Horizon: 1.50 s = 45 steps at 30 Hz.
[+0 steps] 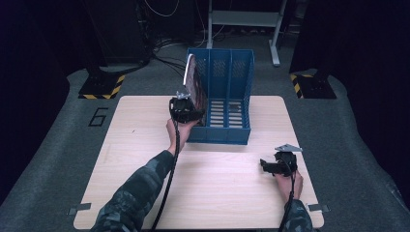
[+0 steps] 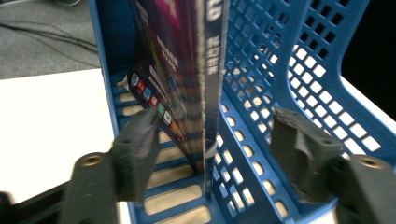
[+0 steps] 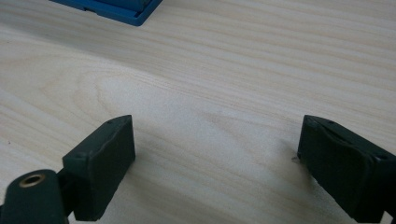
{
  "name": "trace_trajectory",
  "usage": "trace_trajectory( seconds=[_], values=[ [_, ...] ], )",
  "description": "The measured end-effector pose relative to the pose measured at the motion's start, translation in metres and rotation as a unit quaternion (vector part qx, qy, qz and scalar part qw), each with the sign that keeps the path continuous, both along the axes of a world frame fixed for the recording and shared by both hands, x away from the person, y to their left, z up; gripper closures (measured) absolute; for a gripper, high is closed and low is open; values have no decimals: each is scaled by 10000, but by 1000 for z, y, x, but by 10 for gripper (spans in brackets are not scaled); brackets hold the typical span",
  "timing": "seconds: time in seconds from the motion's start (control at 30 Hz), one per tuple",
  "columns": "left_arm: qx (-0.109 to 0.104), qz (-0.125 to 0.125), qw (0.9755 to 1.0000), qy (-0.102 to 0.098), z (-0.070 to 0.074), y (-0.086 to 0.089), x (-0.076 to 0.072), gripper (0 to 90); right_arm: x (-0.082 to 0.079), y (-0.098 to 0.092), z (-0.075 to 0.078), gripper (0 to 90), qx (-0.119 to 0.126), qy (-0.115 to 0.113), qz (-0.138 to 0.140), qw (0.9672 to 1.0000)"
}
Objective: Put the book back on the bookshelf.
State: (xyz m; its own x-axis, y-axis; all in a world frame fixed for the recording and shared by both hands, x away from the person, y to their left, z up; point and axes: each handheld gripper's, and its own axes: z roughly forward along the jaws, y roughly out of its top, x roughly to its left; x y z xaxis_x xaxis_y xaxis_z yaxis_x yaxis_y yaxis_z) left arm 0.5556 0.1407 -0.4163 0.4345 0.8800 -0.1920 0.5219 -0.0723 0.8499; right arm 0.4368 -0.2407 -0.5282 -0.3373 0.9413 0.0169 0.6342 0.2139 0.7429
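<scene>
I'm at the release step: the magazine (image 2: 187, 79) stands upright on its edge in the leftmost slot of the blue rack (image 1: 227, 96) at the far side of the counter (image 1: 217, 193). My left gripper (image 2: 212, 154) has its jaws spread on either side of the spine, pads clear of it. Next, I judge, I should draw that hand straight back without brushing the magazine, which could tip. My right gripper (image 3: 215, 163) rests low over bare counter, jaws wide, nothing between them. The cover's print is blurred; I make out only some pale characters down the spine, none legible.
</scene>
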Motion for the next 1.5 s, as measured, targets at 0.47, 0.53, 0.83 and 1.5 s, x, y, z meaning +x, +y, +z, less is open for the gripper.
trace_trajectory(
  seconds=[0.47, 0.53, 0.83, 1.5],
  values=[
    [425, -500, 9973, -315, 18, 33, -37, 143, 0, 0, 0, 107, -22, 25, 1, 10000],
    [357, -594, 9970, -338, 20, 37, -44, 143, 0, 0, 0, 107, -16, 18, -10, 10000],
    [512, -923, 9936, -400, 26, 52, -70, 143, 0, 0, 0, 109, -11, 18, -20, 10000],
    [1246, -1184, 9832, -621, 3, 95, -165, 136, 0, 0, 0, 110, -12, 16, -26, 10000]
  ],
)
